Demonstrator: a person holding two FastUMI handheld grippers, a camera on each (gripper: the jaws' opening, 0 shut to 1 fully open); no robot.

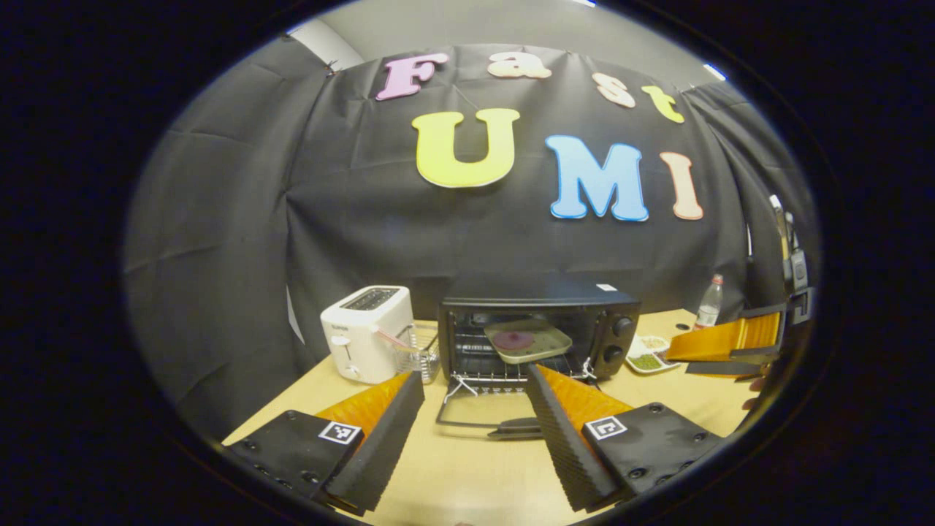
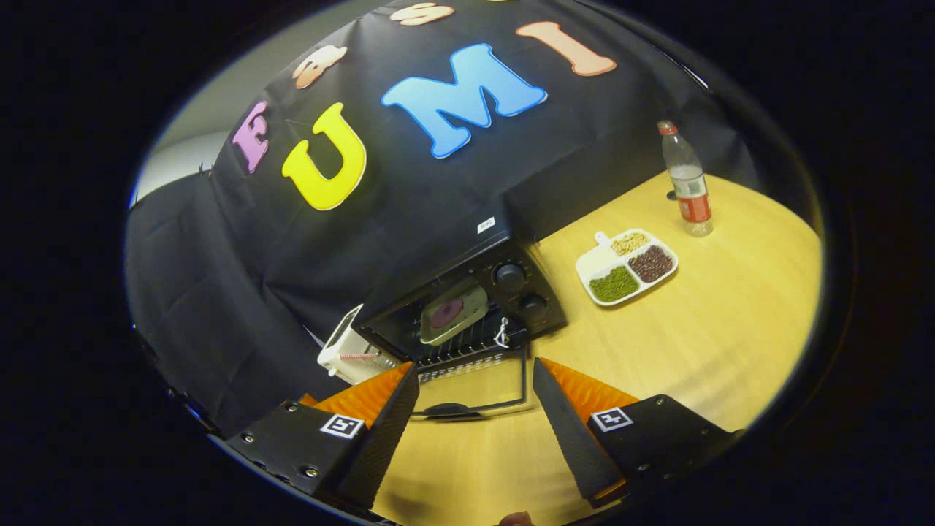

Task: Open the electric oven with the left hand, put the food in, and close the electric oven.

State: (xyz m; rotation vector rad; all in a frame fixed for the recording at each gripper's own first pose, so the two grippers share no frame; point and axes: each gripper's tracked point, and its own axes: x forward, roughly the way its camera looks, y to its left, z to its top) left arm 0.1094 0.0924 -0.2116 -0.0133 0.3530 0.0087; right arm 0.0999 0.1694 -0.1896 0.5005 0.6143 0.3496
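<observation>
A black electric oven [image 1: 540, 332] stands on the wooden table with its glass door [image 1: 486, 416] folded down flat. Inside, on the wire rack, rests a pale plate [image 1: 527, 340] with a round dark-red piece of food. In the right gripper view the oven [image 2: 467, 307] and the plate [image 2: 453, 314] appear tilted, the door [image 2: 475, 391] down toward me. My left gripper [image 1: 475, 413] is open, a little back from the door's handle, holding nothing. My right gripper [image 2: 475, 398] is open and empty too; it also shows at the right [image 1: 730, 347] in the left gripper view.
A white toaster [image 1: 367, 332] and a small wire basket [image 1: 420, 351] stand left of the oven. Right of it lie a white divided dish [image 2: 627, 267] of beans and a water bottle [image 2: 687, 183]. The table [image 2: 716, 329] reaches right.
</observation>
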